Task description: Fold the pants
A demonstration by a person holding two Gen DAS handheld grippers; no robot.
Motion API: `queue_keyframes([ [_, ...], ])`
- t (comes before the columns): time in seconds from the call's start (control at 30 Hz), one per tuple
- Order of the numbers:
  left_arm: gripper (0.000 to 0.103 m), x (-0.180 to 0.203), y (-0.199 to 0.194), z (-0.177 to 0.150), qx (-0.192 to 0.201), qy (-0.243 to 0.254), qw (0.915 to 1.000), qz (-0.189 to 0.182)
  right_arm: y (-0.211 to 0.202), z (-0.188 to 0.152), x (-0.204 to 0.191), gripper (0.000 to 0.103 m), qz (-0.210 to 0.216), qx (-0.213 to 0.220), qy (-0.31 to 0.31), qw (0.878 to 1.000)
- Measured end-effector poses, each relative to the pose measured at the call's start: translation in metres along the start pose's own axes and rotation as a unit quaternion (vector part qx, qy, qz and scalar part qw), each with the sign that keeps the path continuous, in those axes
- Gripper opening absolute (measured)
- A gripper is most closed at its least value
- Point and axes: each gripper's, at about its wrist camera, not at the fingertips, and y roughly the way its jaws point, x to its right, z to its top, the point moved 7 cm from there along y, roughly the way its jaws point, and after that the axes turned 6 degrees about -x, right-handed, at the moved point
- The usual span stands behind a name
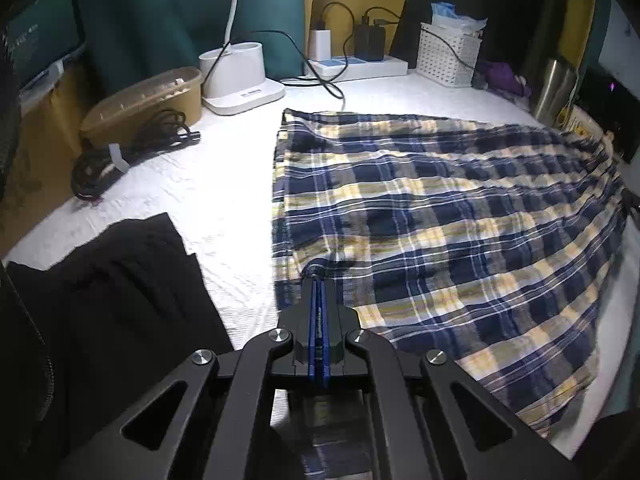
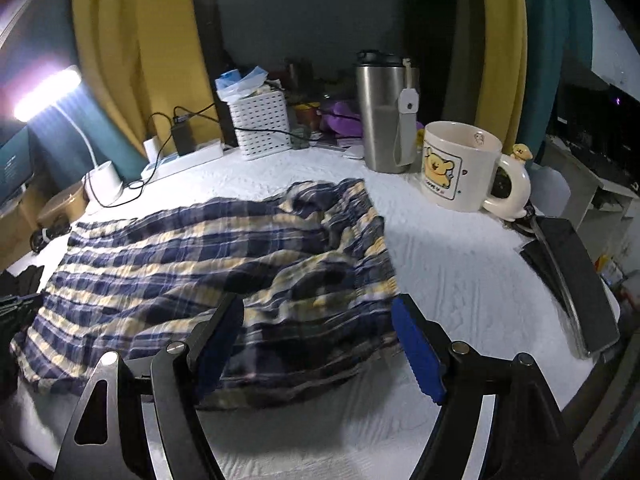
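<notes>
pants (image 1: 440, 208): plaid, spread on white table (image 1: 224, 184)
left claw (image 1: 319, 280): pressed together, pinching pants edge
right claw (image 2: 320, 312): spread above pants

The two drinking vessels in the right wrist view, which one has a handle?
The cream mug with the yellow bear picture; its handle curves out at the side. The steel tumbler beside it has none.

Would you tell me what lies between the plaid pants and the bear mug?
Only bare white table cover separates the plaid pants from the bear mug, seen in the right wrist view.
</notes>
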Motion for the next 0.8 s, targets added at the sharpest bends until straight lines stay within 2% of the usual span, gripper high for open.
queue_keyframes([
  [0.23,0.000,-0.013,-0.009,-0.004,0.000,-0.002,0.9998,0.018,0.008,0.008,-0.046,0.078,0.040,-0.008,-0.046,0.998],
  [0.4,0.002,-0.014,-0.011,-0.003,-0.028,-0.004,0.9996,0.006,0.019,0.012,-0.074,0.078,0.063,-0.017,-0.062,0.996],
  [0.47,0.004,-0.013,-0.021,0.006,-0.020,0.001,0.9998,0.006,0.024,0.011,-0.080,0.078,0.063,-0.024,-0.069,0.995],
  [0.53,0.019,-0.013,-0.031,0.018,-0.003,0.007,0.9999,0.012,0.030,0.009,-0.083,0.078,0.055,-0.032,-0.074,0.995],
  [0.57,0.040,-0.013,-0.033,0.023,0.003,0.009,0.9999,0.011,0.034,0.007,-0.085,0.078,0.054,-0.039,-0.074,0.995],
  [0.6,0.053,-0.013,-0.034,0.031,0.011,0.012,0.9998,0.007,0.038,0.006,-0.085,0.078,0.053,-0.045,-0.073,0.995],
  [0.7,0.054,-0.010,-0.027,0.046,0.013,0.023,0.9997,0.004,0.048,0.000,-0.083,0.078,0.037,-0.064,-0.078,0.994],
  [0.8,0.053,-0.002,-0.009,0.060,0.007,0.033,0.9993,-0.015,0.057,-0.007,-0.077,0.078,0.020,-0.080,-0.073,0.994],
])
